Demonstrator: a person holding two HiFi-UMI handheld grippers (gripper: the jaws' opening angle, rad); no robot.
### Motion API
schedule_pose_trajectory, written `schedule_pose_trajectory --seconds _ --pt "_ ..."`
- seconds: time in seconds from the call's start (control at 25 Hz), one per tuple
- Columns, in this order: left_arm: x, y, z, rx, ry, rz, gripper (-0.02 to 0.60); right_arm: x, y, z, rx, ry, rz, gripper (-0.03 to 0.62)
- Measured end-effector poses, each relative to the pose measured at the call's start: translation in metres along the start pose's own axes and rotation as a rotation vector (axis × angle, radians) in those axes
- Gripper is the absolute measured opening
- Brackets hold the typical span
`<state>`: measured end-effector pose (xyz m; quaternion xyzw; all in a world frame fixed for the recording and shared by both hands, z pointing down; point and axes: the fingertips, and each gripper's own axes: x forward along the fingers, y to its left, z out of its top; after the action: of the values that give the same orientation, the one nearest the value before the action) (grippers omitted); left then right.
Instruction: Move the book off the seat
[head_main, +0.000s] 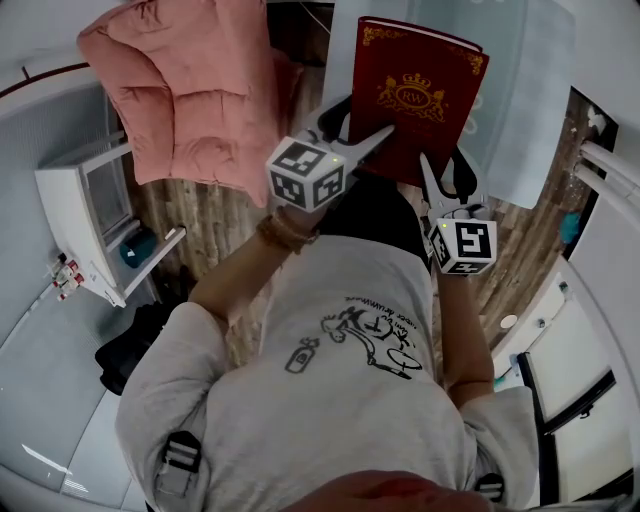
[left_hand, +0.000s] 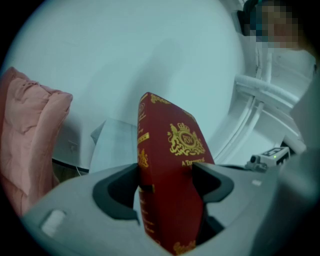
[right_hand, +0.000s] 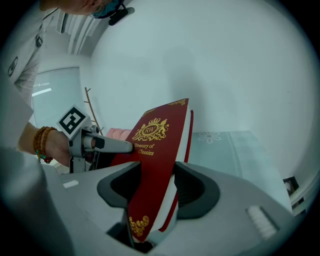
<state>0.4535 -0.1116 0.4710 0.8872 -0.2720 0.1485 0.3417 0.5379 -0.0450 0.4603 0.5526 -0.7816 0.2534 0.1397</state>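
Left gripper (left_hand: 167, 172) is clamping the red book (head_main: 420, 95) by its edge. Right gripper (right_hand: 157, 175) is gripping the same book too.

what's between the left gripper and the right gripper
the red book: the left gripper and right gripper each clamp it, seen in the head view

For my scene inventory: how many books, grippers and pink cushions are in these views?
book: 1
grippers, both shut on it: left gripper, right gripper: 2
pink cushion: 1
Total: 4
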Motion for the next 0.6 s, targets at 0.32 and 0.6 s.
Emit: schedule_pose_trajectory --seconds 0.32,0.6 --pt "0.031 0.027 -0.037 -0.022 0.037 0.006 0.337 0.029 -0.021 -0.042 0.066 0.038 -0.006 0.213" --pt "0.05 0.038 -0.059 -0.035 0.061 0.014 0.337 0.041 -0.035 -0.069 0.086 0.046 -0.01 0.213"
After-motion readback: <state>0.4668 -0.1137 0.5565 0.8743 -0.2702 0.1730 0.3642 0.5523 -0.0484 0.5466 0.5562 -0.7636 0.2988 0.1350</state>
